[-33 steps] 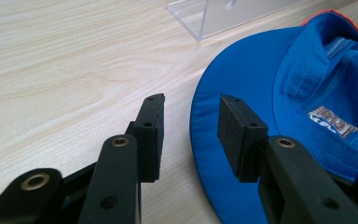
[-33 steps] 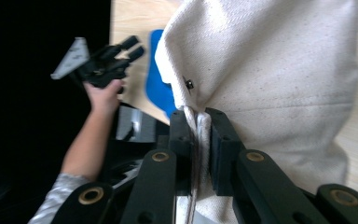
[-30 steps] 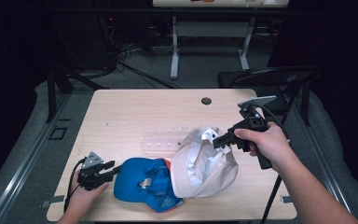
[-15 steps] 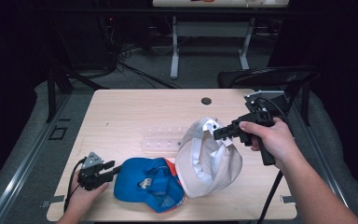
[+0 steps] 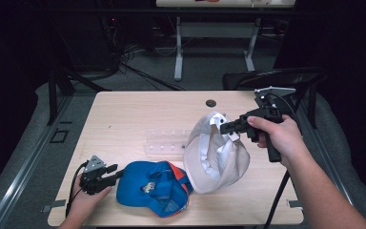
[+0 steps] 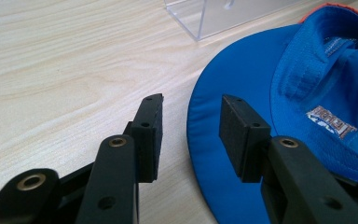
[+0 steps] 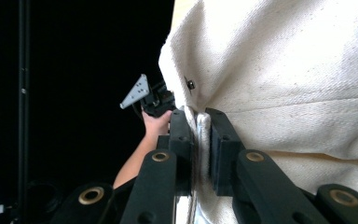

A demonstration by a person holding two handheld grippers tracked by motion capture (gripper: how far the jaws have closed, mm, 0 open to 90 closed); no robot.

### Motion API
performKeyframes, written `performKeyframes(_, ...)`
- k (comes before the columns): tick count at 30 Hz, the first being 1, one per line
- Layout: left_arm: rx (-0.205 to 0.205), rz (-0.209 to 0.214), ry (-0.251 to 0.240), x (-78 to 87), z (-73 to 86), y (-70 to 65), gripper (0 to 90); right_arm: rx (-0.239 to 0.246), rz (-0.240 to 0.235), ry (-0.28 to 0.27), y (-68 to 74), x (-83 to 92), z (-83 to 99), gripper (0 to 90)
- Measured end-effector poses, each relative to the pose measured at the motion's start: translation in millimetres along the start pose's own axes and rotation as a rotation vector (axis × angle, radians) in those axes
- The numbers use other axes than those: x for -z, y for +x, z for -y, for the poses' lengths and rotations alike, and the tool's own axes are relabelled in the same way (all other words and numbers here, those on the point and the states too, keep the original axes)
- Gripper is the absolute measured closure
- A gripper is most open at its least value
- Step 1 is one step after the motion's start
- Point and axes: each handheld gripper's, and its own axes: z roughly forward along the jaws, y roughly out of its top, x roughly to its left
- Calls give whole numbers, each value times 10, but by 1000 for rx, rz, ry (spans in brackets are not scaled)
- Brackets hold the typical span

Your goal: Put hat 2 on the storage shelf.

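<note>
Right gripper [image 5: 225, 128]: clamped on the cream cap [image 5: 214, 155], which is held lifted just right of the blue cap [image 5: 152, 187].
Left gripper [image 5: 116, 175]: jaws just opened further, parted, the blue cap's brim between them, ungripped.
Blue cap: laid on the table [image 5: 138, 114], clear box [image 5: 164, 143] just behind.

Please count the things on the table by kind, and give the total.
Caps: 2, a blue cap and a white cap
Clear plastic rack: 1
Dark round disc: 1
Total: 4
</note>
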Motion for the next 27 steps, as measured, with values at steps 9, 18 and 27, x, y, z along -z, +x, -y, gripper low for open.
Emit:
performKeyframes(9,8,9,-19,-5,3,7,578,6,-1,-23,117,-74,-143,822)
performKeyframes(18,10,4,-29,-1,5,17,539,16,10,-36,274,-177,-308,822)
performKeyframes(27,12,-3,-45,17,-4,25,524,17,14,-54,395,-302,-439,822)
